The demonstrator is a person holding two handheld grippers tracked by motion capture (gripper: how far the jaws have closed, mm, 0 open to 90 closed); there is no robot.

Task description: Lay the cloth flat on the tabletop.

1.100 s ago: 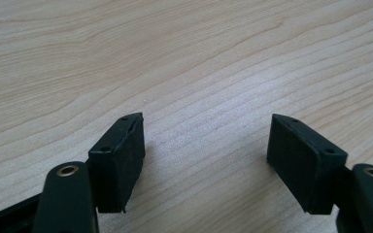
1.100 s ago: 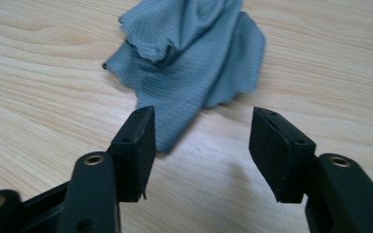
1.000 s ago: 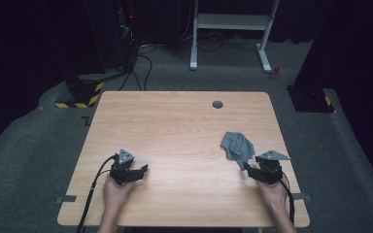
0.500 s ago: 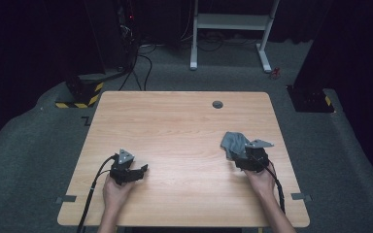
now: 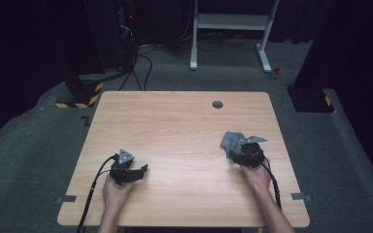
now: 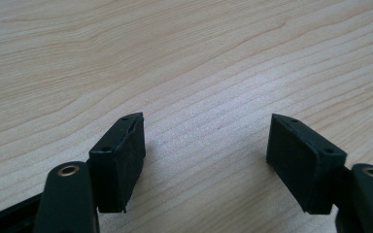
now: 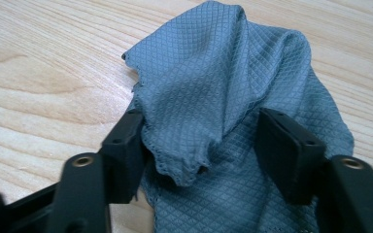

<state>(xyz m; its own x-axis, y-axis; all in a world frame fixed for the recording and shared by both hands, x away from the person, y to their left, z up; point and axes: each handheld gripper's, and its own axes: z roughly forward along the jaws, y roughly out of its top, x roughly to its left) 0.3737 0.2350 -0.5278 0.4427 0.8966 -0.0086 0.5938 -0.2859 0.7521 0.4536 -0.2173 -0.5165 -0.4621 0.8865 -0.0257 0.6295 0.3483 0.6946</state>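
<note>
Grey quilted cloth with a diamond weave lies crumpled on the pale wooden table, toward the table's four o'clock in the high view, a raised fold standing up at its middle. Around that fold stands the right gripper, its jaws spread wide with one black pad at nine o'clock and the other at three o'clock of the fold; they flank the fabric but have not yet pinched it. In the high view the right gripper sits at the cloth's five o'clock edge, partly over it

Risks from here, as I judge them: closing now may catch only the loose scalloped hem hanging between the pads, so the cloth slips free on lifting. Pressing too low could drive the pads into the wood and drag the fabric sideways, bunching it further. A grab on a single layer would let the rest trail and unfold unpredictably

Well apart, at the table's seven o'clock, the left gripper rests low over bare wood, its jaws wide open and holding nothing
</note>
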